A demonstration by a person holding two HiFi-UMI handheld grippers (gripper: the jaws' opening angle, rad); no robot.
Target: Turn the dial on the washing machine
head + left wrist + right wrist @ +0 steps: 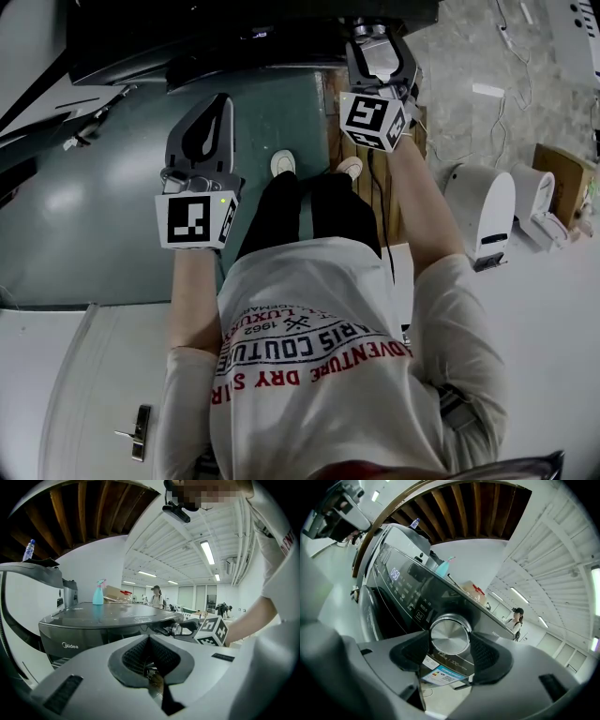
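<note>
The dark grey washing machine point(401, 581) has a lit control panel, and its round silver dial point(450, 633) sits between my right gripper's pads. My right gripper point(451, 645) is shut on the dial, one pad touching each side of it. In the head view the right gripper point(375, 36) reaches forward to the machine's front edge point(234, 37). My left gripper point(221, 101) hangs in the air to the left, shut on nothing. The left gripper view shows its own jaws point(149, 638) closed, with the machine point(93, 620) and the right gripper's marker cube point(213, 631) beyond.
A blue spray bottle point(97, 594) and a cardboard box point(115, 592) stand on the machine's top. White appliances point(483, 211) and a box point(562, 178) sit on the floor at right. A green mat point(103, 197) lies underfoot. A person point(516, 618) stands far off.
</note>
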